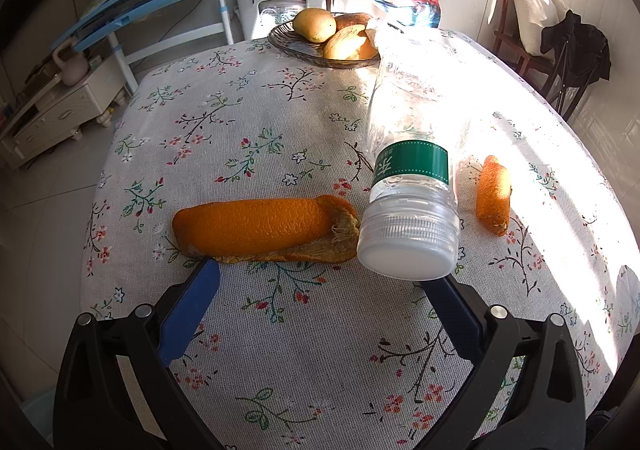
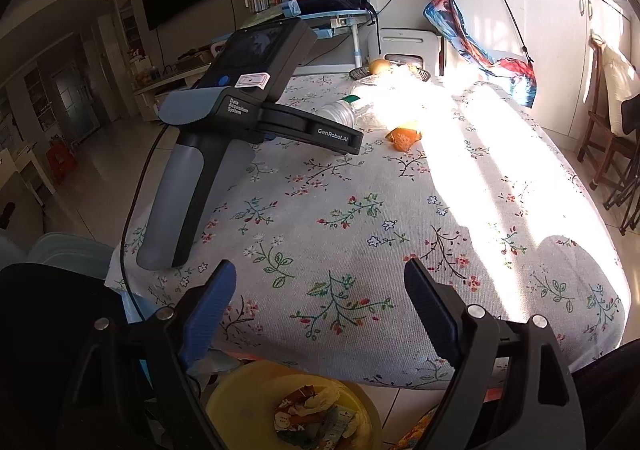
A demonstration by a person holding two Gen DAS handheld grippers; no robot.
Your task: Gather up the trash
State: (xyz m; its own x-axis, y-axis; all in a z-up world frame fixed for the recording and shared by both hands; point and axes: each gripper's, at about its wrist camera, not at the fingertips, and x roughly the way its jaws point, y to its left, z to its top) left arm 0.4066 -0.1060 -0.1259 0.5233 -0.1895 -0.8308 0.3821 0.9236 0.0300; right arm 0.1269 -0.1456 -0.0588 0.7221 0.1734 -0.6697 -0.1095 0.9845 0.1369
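A clear plastic bottle (image 1: 412, 154) with a green label was seen lying on the flowered tablecloth (image 1: 248, 122), its white cap toward the camera; its far end was washed out by sunlight. A large orange peel (image 1: 264, 230) lay just left of the cap, and a smaller peel (image 1: 494, 196) lay to the bottle's right. The left gripper (image 1: 320, 274) was spread wide, nothing clamped; the blue left pad (image 1: 192, 306) sat at the large peel's edge, though contact could not be judged. A glass fruit dish (image 1: 288, 44) was partly hidden behind the bottle.

In the right wrist view, the right gripper (image 2: 320, 278) was held open and empty over the table's near edge. Below it, a yellow bin (image 2: 244, 390) holding scraps was cut off by the frame. The left handheld device (image 2: 224, 122) blocked part of the bottle.
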